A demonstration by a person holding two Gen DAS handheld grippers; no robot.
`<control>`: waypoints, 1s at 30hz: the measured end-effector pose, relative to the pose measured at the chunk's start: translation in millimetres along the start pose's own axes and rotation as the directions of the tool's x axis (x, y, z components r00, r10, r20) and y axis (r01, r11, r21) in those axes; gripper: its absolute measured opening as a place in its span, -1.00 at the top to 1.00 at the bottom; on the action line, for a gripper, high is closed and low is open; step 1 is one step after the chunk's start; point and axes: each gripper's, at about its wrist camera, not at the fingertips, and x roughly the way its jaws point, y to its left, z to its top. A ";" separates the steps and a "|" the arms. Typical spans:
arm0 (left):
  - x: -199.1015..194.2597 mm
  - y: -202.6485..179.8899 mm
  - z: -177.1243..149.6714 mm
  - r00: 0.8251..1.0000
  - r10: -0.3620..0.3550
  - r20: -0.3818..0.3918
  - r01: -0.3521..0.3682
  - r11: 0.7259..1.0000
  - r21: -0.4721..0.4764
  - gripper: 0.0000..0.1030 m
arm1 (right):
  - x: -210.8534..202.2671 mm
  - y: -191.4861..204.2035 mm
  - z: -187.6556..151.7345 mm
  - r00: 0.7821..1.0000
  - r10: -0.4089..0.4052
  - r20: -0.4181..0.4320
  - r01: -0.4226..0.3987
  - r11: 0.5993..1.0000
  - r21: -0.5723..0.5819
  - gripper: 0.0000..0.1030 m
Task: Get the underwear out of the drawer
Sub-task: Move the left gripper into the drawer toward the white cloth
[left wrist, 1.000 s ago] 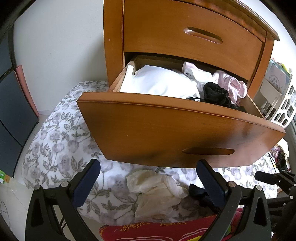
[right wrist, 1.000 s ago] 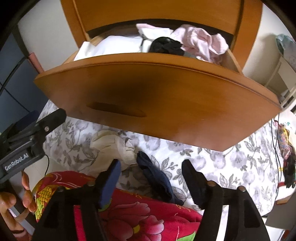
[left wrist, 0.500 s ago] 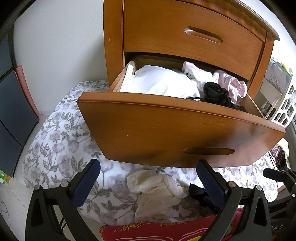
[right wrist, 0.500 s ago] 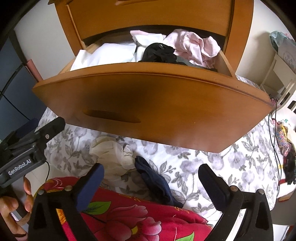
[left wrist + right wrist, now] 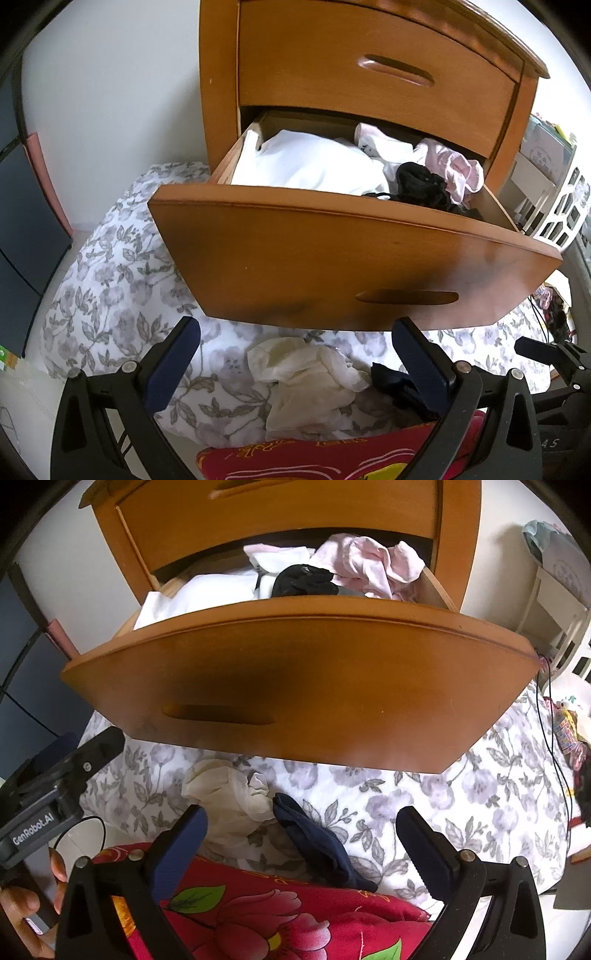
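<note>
right gripper (image 5: 301, 843) gaping empty | left gripper (image 5: 295, 356) gaping empty | crumpled navy fabric underwear (image 5: 321, 845) lying between right fingers | open curved wooden drawer (image 5: 295, 679) hanging ahead

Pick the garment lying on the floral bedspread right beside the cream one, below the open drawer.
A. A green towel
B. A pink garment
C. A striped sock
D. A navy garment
D: a navy garment lies touching the cream garment on the bedspread.

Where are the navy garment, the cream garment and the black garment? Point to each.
navy garment (image 5: 317, 843), right wrist view, its middle.
cream garment (image 5: 306, 380), left wrist view, its middle.
black garment (image 5: 303, 581), right wrist view, its top.
</note>
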 end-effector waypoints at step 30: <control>-90.1 30.0 90.6 0.977 -0.151 0.152 0.144 0.988 0.060 -1.00 | -8.4 1.5 -2.5 0.999 -0.011 0.042 0.011 1.000 -0.012 -1.00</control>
